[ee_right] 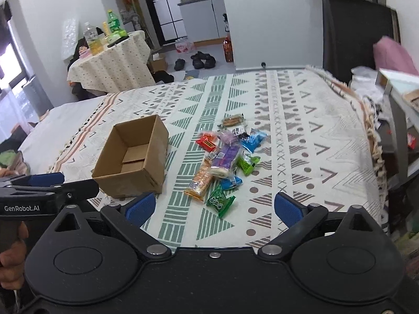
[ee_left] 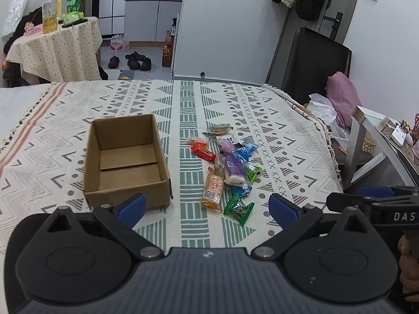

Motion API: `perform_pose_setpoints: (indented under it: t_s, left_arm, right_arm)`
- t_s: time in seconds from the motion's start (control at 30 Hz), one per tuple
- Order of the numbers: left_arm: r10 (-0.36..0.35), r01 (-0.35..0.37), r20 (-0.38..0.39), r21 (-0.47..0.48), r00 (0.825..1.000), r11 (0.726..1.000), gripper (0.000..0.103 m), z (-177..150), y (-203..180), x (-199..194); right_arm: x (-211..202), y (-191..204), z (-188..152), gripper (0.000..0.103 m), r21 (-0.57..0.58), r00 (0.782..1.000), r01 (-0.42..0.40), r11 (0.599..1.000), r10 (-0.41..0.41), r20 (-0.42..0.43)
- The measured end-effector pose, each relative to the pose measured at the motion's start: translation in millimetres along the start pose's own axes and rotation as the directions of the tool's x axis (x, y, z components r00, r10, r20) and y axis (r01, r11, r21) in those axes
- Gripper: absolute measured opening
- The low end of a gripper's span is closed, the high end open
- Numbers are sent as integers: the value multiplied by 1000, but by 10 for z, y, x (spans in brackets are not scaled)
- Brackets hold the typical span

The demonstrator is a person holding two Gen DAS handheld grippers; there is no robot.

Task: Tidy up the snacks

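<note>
On the patterned bedspread, an open cardboard box standing empty, with a loose heap of wrapped snacks just to its right, none yet inside. Both sets of tongs held low at the near edge of the bed: left tongs spread wide and gripping nothing, right tongs likewise spread and empty, the green candy packet lying closest between the right fingertips. Several risks from here, judged from the layout alone. Slippery film wrappers overlapping one another, so a pinch on the purple-wrapped pastry or the orange cracker pack likely to drag a neighbour along or scatter the small blue and green pieces. Soft bedding under everything: pressing down to get under a flat packet could sink the fingertips into the cloth and snag a fold instead of the wrapper. Light box, unweighted, resting on a yielding surface; a knock from the left tongs or a packet dropped against its wall could tip or slide it. Crackers and pastry probably fragile, so a hard squeeze could crush them. Two tools working close together near the same heap, hence a chance of collision between them.
</note>
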State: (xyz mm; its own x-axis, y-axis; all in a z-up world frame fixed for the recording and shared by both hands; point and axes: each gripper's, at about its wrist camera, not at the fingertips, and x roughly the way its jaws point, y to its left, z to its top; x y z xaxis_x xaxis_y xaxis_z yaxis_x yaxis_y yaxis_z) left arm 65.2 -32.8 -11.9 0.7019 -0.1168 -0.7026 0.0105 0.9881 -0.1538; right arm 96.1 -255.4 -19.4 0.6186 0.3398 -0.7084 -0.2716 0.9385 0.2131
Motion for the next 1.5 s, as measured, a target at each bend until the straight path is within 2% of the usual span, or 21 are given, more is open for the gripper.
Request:
perform_pose_setpoints:
  t_s: [0.27, 0.33, 0.57, 0.9, 1.33, 1.5]
  left_arm:
    - [-14, 13, -39, -17, 999, 1000, 94, 65, -34, 422]
    - [-18, 17, -48, -23, 999, 1000, 93, 75, -34, 529]
    - [-40, 38, -93, -25, 995, 999, 85, 88, -56, 953]
    - [-61, 57, -193, -27, 979, 998, 63, 57, -22, 1594]
    - [-47, 43, -272, -19, 961, 999, 58, -70, -30, 2260]
    - [-31, 20, -302, -38, 953, 999, 59, -102, -6, 2441]
  right_arm:
    - [418, -259, -10, 86, 103, 996, -39, 994, 46, -73]
    - [539, -314, -34, 80, 137, 993, -49, 989, 63, -99]
    - [944, -449, -131, 75, 247, 981, -80, 966, 120, -152]
    - [1460, -604, -235, 64, 402, 974, -65, 913, 146, -174]
    - [1859, -775, -265, 62, 537, 961, -49, 842, 187, -205]
    - [1945, -796, -275, 62, 556, 955, -42, 830, 196, -222]
